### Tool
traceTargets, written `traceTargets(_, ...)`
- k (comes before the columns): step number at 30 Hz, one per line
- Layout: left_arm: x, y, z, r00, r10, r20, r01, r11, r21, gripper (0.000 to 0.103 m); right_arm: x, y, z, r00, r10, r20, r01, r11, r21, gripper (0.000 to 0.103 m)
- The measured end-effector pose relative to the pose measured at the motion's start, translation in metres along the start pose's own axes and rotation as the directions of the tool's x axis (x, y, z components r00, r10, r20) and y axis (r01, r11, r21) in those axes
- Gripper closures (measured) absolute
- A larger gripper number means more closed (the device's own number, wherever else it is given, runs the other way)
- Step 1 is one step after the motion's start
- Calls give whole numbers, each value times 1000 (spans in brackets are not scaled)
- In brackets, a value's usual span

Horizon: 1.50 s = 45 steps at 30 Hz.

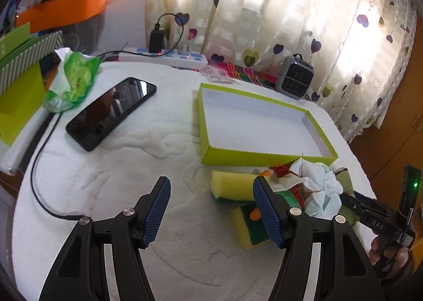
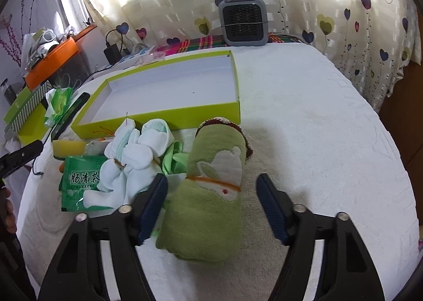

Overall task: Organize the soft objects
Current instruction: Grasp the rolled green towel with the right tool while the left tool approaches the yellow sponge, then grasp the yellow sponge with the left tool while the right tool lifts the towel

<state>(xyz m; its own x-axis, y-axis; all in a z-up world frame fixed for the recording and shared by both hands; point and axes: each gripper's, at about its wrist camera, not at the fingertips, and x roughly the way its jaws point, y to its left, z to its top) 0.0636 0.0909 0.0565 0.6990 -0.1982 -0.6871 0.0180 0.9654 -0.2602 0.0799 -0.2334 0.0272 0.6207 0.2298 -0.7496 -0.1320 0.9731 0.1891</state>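
Observation:
A lime-green shallow box (image 1: 267,157) (image 2: 164,116) stands open and empty on the white towel-covered table. In front of it lies a pile: yellow sponges (image 1: 232,184) (image 2: 69,147), white socks (image 1: 321,187) (image 2: 137,154), a green tea packet (image 2: 79,176) and a rolled green towel (image 2: 211,195) bound with an orange band. My left gripper (image 1: 211,211) is open, its right finger just in front of the sponges. My right gripper (image 2: 211,205) is open and straddles the green towel roll without closing on it. The right gripper also shows in the left wrist view (image 1: 375,219).
A black phone (image 1: 111,112) and a green tissue pack (image 1: 72,81) lie at the left. A power strip (image 1: 164,58) with charger and a small grey heater (image 1: 294,77) (image 2: 243,22) stand at the back by the curtain. A black cable (image 1: 39,168) trails on the left.

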Motion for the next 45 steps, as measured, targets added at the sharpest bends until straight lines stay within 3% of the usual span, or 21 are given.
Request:
traceTargets(3,4,0,6,1000,3,-9,-3,1000,-4,38,1,-3,1,1000,15,-3,-15,1000,12,55)
traceTargets(10,13,-2,20,998,-55,-36,54,998,-16,38,-3,-8,1,1000,14,18,-14,999,35,64)
traceTargets(14,18,-7,28,997,-57,-50,56,998,-13,38,-10,-8,2,997,-54,58,52,998,32,64)
traceTargets(19,34,-21,30,989,-45,-140,54,997,56,38,-13,-9,3,996,-53,70,50,998,36,64)
traceTargets(23,44,-23,29,974,-75,-212,89,994,58,38,-10,-10,1,997,-50,61,47,998,45,64)
traceTargets(25,50,-22,27,968,-47,-247,65,996,65,38,-8,-10,1,997,-47,56,45,998,47,64)
traceTargets(36,53,-7,13,956,-17,-292,39,997,69,38,-7,-9,0,998,-42,53,40,998,47,64)
traceTargets(42,51,-4,10,964,-26,-265,41,998,51,39,-6,-8,0,998,-43,50,40,998,48,64)
traceTargets(45,50,-8,8,969,-25,-245,44,996,75,45,-6,-8,0,998,-43,49,41,998,48,64)
